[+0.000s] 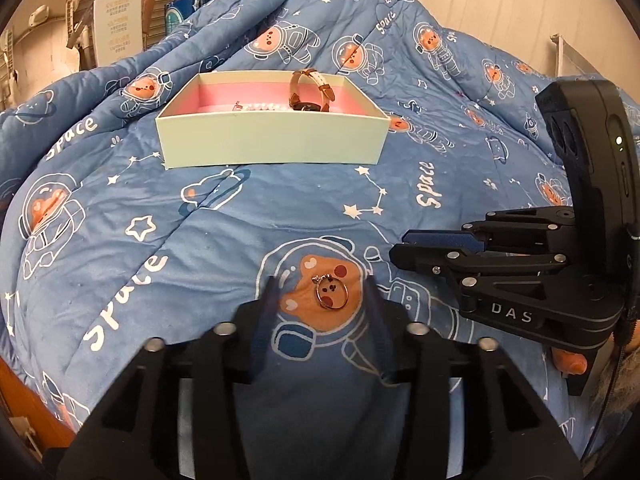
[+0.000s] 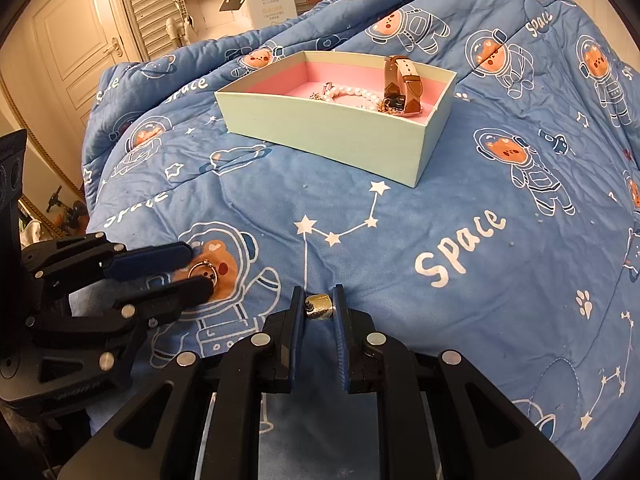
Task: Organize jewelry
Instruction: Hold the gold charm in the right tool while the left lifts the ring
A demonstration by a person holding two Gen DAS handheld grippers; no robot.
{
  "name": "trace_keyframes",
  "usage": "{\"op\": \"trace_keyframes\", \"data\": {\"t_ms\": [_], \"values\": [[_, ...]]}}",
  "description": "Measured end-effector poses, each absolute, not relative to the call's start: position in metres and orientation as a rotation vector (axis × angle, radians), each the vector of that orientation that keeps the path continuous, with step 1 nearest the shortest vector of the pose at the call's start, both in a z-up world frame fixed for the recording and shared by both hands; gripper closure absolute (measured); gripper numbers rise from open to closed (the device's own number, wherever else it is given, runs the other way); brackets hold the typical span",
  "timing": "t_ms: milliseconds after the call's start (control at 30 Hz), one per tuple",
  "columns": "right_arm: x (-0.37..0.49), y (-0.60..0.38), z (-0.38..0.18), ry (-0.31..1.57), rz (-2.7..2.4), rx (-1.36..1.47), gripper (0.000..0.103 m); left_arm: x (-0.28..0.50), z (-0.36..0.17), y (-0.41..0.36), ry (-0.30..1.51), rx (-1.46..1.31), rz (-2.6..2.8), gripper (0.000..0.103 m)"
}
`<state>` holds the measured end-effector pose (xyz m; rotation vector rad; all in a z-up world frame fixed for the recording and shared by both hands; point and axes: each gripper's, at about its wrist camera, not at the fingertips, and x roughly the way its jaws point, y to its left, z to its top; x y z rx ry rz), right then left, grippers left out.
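So I've got the left gripper (image 1: 320, 300) hanging over the quilt (image 1: 200, 220) with its jaws about half open and a thin ring (image 1: 331, 291) lying flat between them on the printed bear, nothing pinched. No pad is pressing on it. The right gripper (image 2: 318, 308) is clamped on a small gold barrel-shaped piece (image 2: 319, 307), probably a chunky ring or bead, honestly can't tell which. The box (image 2: 328, 136) sits further up the bed with a watch (image 2: 402, 84) standing on edge and a pearl bracelet (image 2: 354, 94) already inside. For the thin ring, I'd go down slowly so the tips straddle it, press a bit into the soft quilt and close on the band's edges, since a flat ring on squishy fabric likes to slip or tip. What I can't see well: the ring's little top bit is blurry, the box floor nearest me is hidden by its wall, and there's some tangled chain-ish thing by the pearls I can't make out.
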<state>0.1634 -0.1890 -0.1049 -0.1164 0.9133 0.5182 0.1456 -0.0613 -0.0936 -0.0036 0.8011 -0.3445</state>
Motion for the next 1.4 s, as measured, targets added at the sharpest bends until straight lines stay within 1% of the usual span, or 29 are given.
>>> {"op": "trace_keyframes", "data": {"t_ms": [133, 167, 200, 300, 367, 633, 700, 767, 1100, 1400], "values": [[0.163, -0.189, -0.105, 0.914, 0.518, -0.116, 0.089, 0.143, -0.092, -0.065, 0.788, 0.023, -0.34, 0.046], [0.164, -0.189, -0.105, 0.913, 0.518, -0.117, 0.089, 0.143, -0.093, -0.066, 0.787, 0.035, -0.338, 0.048], [0.163, -0.189, -0.105, 0.914, 0.518, -0.117, 0.089, 0.144, -0.094, -0.068, 0.788, 0.043, -0.34, 0.054], [0.163, -0.189, -0.106, 0.914, 0.518, -0.116, 0.089, 0.146, -0.098, -0.072, 0.798, 0.063, -0.329, 0.068], [0.163, -0.189, -0.106, 0.914, 0.517, -0.117, 0.089, 0.145, -0.099, -0.075, 0.787, 0.085, -0.323, 0.072], [0.164, -0.189, -0.105, 0.915, 0.518, -0.117, 0.089, 0.14, -0.105, -0.097, 0.79, 0.251, -0.306, 0.073], [0.164, -0.189, -0.106, 0.914, 0.518, -0.117, 0.089, 0.141, -0.105, -0.097, 0.796, 0.251, -0.311, 0.08], [0.164, -0.189, -0.106, 0.915, 0.518, -0.116, 0.089, 0.142, -0.106, -0.095, 0.798, 0.242, -0.32, 0.083], [0.164, -0.189, -0.106, 0.915, 0.518, -0.118, 0.089, 0.149, -0.102, -0.074, 0.84, 0.063, -0.369, 0.084], [0.164, -0.189, -0.105, 0.916, 0.516, -0.115, 0.089, 0.146, -0.097, -0.069, 0.841, 0.012, -0.378, 0.084]]}}
